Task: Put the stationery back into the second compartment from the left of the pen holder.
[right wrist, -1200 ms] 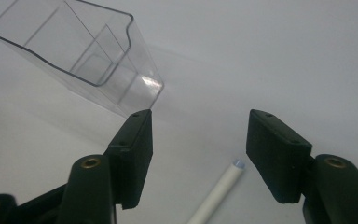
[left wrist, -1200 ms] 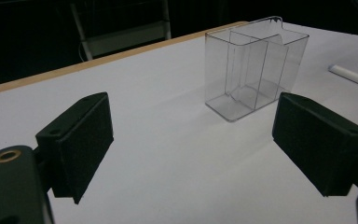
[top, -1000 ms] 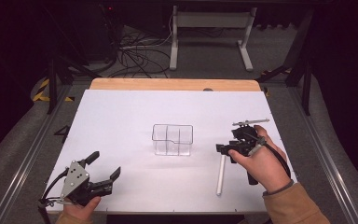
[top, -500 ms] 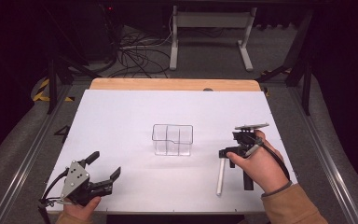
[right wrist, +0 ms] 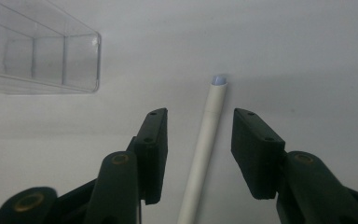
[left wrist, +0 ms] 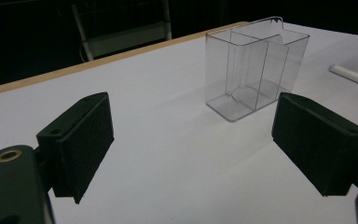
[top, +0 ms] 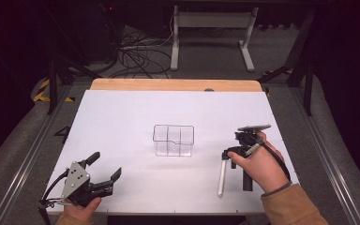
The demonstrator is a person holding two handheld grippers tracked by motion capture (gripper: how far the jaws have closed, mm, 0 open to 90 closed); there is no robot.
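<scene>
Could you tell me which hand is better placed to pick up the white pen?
The right. Its tool already straddles the white pen, jaws just closing but not yet touching it. The left tool sits open at the table's near left corner, far from the pen.

A white sheet (top: 136, 117) covers the desk (top: 168, 85), whose wooden edge shows along the far side. Beyond it, on the grey floor (top: 206, 61), lies a tangle of black cables (top: 136, 54) beside a white frame stand (top: 211, 28). Metal rails (top: 26, 159) run along both sides, with yellow-and-black tape (top: 41, 90) at the left.
</scene>
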